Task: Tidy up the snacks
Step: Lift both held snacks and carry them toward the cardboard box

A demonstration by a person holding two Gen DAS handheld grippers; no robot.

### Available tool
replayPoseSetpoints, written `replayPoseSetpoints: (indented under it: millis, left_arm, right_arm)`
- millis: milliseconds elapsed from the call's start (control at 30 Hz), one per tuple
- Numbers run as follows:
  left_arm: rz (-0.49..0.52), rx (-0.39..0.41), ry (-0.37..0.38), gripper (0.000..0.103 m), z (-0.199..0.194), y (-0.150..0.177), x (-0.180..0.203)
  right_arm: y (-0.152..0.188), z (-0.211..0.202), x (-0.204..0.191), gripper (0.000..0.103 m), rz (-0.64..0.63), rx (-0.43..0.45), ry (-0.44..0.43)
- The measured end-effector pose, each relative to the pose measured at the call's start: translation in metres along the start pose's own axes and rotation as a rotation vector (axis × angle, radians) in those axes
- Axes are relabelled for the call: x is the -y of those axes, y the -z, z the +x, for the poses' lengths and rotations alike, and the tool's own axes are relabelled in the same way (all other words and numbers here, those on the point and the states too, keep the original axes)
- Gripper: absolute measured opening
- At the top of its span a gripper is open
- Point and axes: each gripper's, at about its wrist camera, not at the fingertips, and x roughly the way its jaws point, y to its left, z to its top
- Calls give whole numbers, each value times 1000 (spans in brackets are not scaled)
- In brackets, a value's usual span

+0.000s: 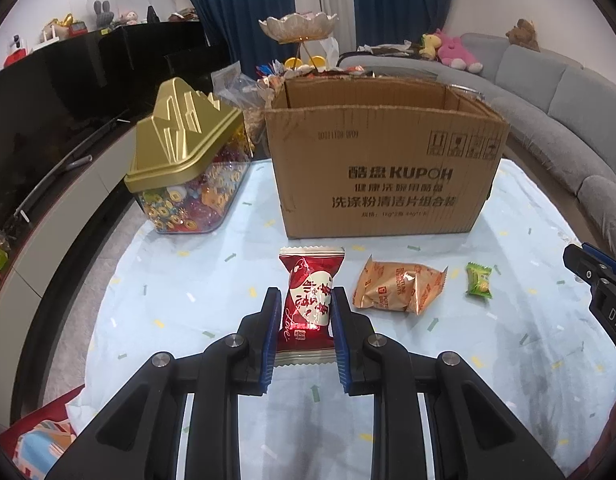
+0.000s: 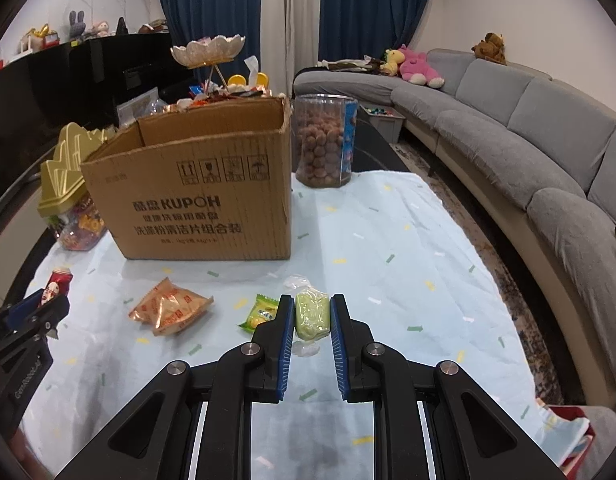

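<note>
My left gripper point(image 1: 304, 304) is shut on a red and white snack packet point(image 1: 308, 300), just above the light blue tablecloth; the packet also shows in the right wrist view point(image 2: 56, 286). My right gripper point(image 2: 311, 314) is shut on a pale green cake in clear wrap point(image 2: 311, 316). An orange biscuit packet point(image 1: 399, 286) point(image 2: 170, 308) and a small green candy point(image 1: 479, 280) point(image 2: 262, 314) lie on the cloth between the grippers. An open cardboard box point(image 1: 383, 160) point(image 2: 196, 192) stands behind them.
A clear candy jar with a gold lid point(image 1: 188, 160) stands left of the box. A tall clear jar of brown balls point(image 2: 323, 140) stands at its right. A tiered dish point(image 2: 208, 52) with snacks is behind. A grey sofa point(image 2: 547, 152) curves along the right.
</note>
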Motion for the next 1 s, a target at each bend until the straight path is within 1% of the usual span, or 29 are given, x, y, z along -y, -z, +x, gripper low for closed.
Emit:
replayPoseSetpoints:
  millis: [500, 1000]
  left_arm:
    - [-31, 56, -6, 25, -38, -19, -5]
    - [-47, 108, -8, 25, -61, -44, -8]
  right_arm:
    - [-20, -39, -9, 20, -15, 68, -20]
    - [-42, -66, -20, 20, -30, 129, -47]
